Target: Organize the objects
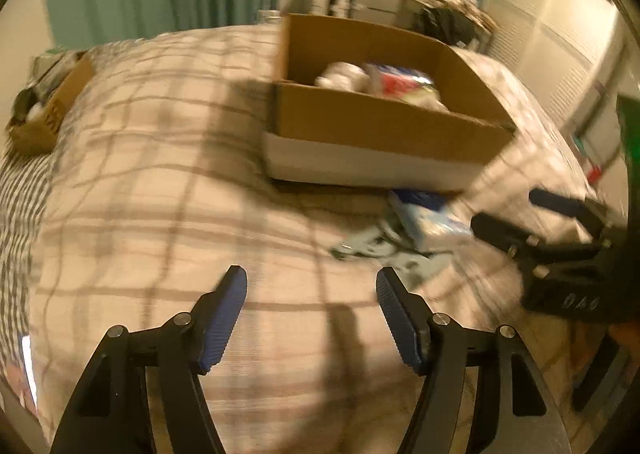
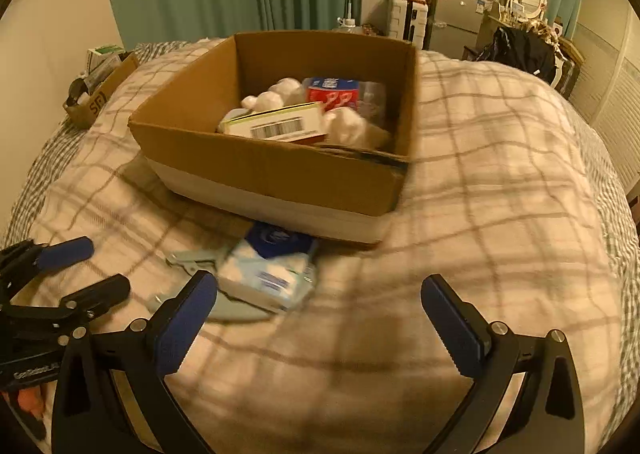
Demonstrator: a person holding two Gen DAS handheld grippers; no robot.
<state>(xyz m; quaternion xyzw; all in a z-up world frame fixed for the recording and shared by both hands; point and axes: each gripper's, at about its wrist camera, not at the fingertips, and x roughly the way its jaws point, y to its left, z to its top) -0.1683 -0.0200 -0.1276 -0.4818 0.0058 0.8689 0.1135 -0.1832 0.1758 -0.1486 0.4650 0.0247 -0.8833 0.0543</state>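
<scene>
Both your grippers, left [image 1: 312,286] and right [image 2: 320,294], are spread wide and holding nothing over the plaid bedspread [image 2: 500,193], with the tissue pack [image 2: 268,274] lying just in front of the cardboard box [image 2: 280,169].

Bed cover [image 2: 500,193] mostly bare right of the box [image 2: 280,181] and in the foreground: wide room for either gripper there. Box sits mid-bed, open top, walls upright; inside crowded with a carton [image 2: 280,123], red pack [image 2: 334,93] and white wads [image 2: 348,125], little spare floor. Tissue pack [image 2: 266,274] and a grey flat item [image 1: 368,246] lie just before the box's near wall, narrowing that strip. Left gripper [image 1: 312,310] and right gripper [image 2: 320,318] hover close together near the pack, each in the other's path. Small box [image 2: 100,97] at far left edge, well apart.
</scene>
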